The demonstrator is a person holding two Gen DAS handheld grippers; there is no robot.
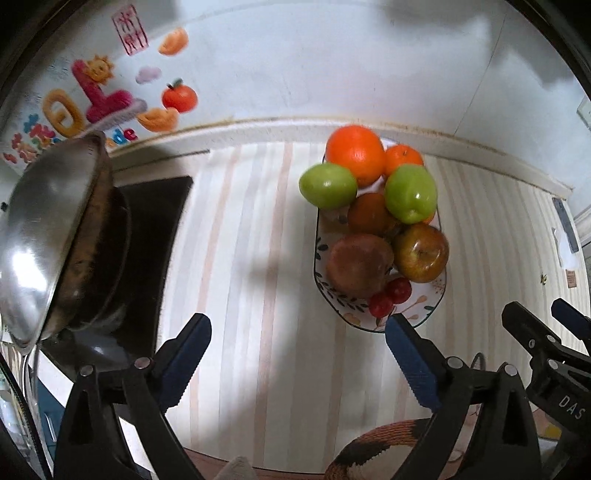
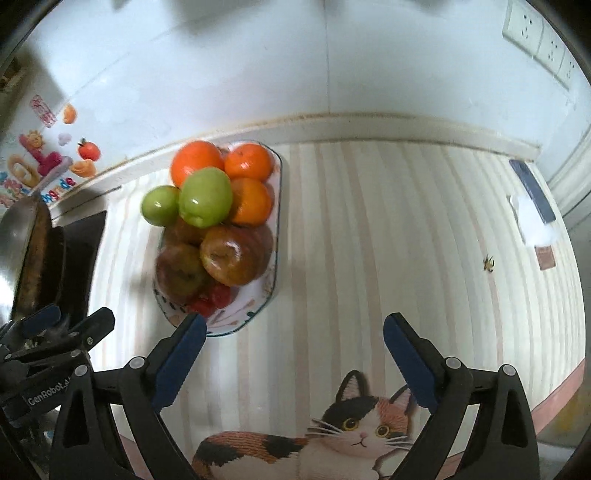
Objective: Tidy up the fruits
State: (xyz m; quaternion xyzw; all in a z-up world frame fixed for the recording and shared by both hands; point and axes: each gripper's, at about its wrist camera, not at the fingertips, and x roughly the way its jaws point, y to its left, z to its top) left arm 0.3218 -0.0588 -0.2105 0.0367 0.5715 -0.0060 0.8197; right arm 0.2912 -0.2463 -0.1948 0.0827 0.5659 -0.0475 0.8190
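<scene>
The oval white ceramic plate with the painted leaf border [image 2: 275, 206] sits on the pale striped tablecloth [image 2: 369, 240], close to the wall edge, and it is piled high. At the wall end, a big round orange [image 2: 195, 160] lies with two smaller oranges [image 2: 248, 161] just beside it, one behind the other. Two shiny green apples [image 2: 205, 197] ride on top of the heap, one leaning out over the plate's rim. Nearer me, two reddish-brown apples [image 2: 231, 254] lie touching, and a few small red cherry tomatoes [image 2: 212, 299] are tucked at the near end against them.

Both claws hang above the cloth, pointing steeply down. The left gripper [image 1: 299, 341] has its blue-padded fingers wide apart, nothing between them, with the right-hand pad overlapping the plate's near tip in its own view. The right gripper [image 2: 293, 339] is spread just as wide, empty too, its left pad over that same near end of the plate.

Off to the left a tilted steel pan lid [image 1: 44, 229] leans on a dark pan [image 1: 110, 258] on a black hob. Colourful stickers [image 1: 92, 92] dot the white wall. A printed calico cat [image 2: 354, 432] lies on the cloth's near edge, and white wall sockets [image 2: 535, 33] sit at the upper right
</scene>
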